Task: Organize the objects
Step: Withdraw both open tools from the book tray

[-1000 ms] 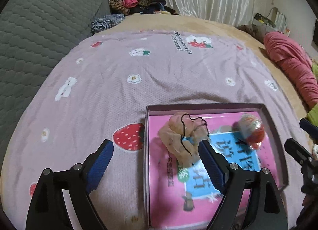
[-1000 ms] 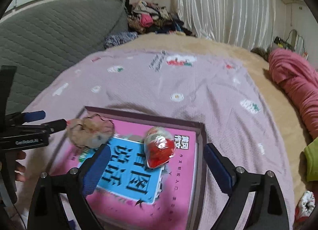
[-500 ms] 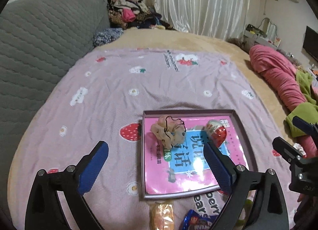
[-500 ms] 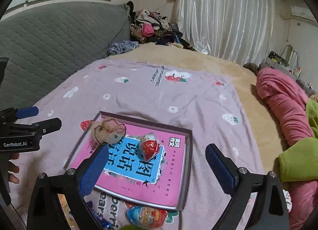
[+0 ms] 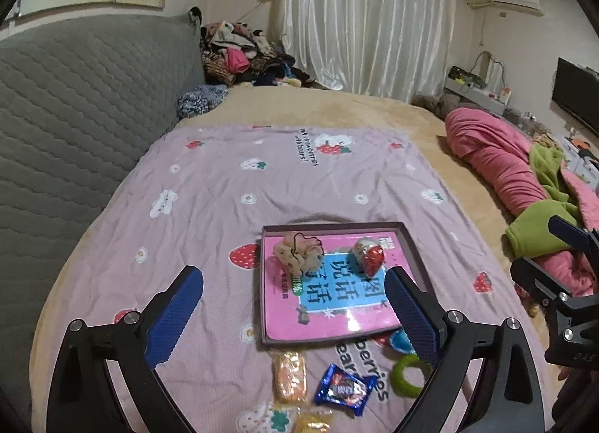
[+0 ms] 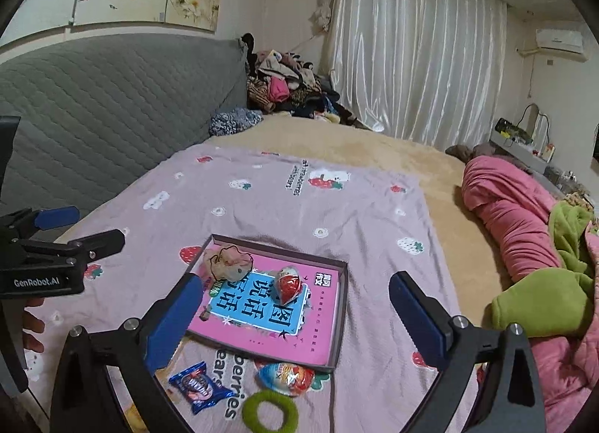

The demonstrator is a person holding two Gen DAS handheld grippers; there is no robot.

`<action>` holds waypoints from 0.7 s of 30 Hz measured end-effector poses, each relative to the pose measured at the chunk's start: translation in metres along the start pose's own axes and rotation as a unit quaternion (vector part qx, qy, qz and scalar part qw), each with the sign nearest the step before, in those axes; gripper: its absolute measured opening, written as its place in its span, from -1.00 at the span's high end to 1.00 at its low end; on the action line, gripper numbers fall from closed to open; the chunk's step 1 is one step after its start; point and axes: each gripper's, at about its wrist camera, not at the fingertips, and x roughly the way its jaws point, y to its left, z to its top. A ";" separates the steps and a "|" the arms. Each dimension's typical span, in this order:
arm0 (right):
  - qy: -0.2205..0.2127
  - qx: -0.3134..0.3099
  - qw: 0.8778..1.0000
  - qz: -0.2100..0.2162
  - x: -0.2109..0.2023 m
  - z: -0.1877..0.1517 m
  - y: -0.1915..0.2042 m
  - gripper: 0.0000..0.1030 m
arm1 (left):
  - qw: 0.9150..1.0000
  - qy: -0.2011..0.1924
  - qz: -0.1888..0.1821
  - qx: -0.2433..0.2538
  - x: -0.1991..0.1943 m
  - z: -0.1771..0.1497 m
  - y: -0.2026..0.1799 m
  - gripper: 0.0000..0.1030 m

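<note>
A shallow dark box point(image 5: 415, 249) point(image 6: 342, 305) with a pink book in it lies on the purple blanket. In it are a beige scrunchie point(image 5: 299, 255) point(image 6: 226, 264) and a red-and-white egg packet point(image 5: 370, 257) point(image 6: 287, 283). In front of the box lie a blue candy wrapper point(image 5: 342, 390) point(image 6: 198, 386), an orange snack packet point(image 5: 289, 377), a green hair ring point(image 5: 408, 375) point(image 6: 270, 412) and another egg packet point(image 6: 286, 377). My left gripper point(image 5: 295, 317) is open and empty above the blanket. My right gripper point(image 6: 297, 320) is open and empty, raised above the box.
A grey quilted headboard point(image 5: 75, 103) runs along the left. A pile of clothes point(image 5: 243, 58) sits at the far corner. Pink and green bedding point(image 6: 524, 231) lies on the right. Curtains point(image 6: 411, 70) hang behind the bed.
Both grippers have pulled back and up from the box, still open. The loose items in front of the box have come into view.
</note>
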 end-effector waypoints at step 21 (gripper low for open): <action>-0.003 -0.010 1.000 -0.001 -0.068 -0.039 0.025 -0.97 | 1.000 0.021 -0.006 0.014 -0.051 -0.065 -0.004 -0.90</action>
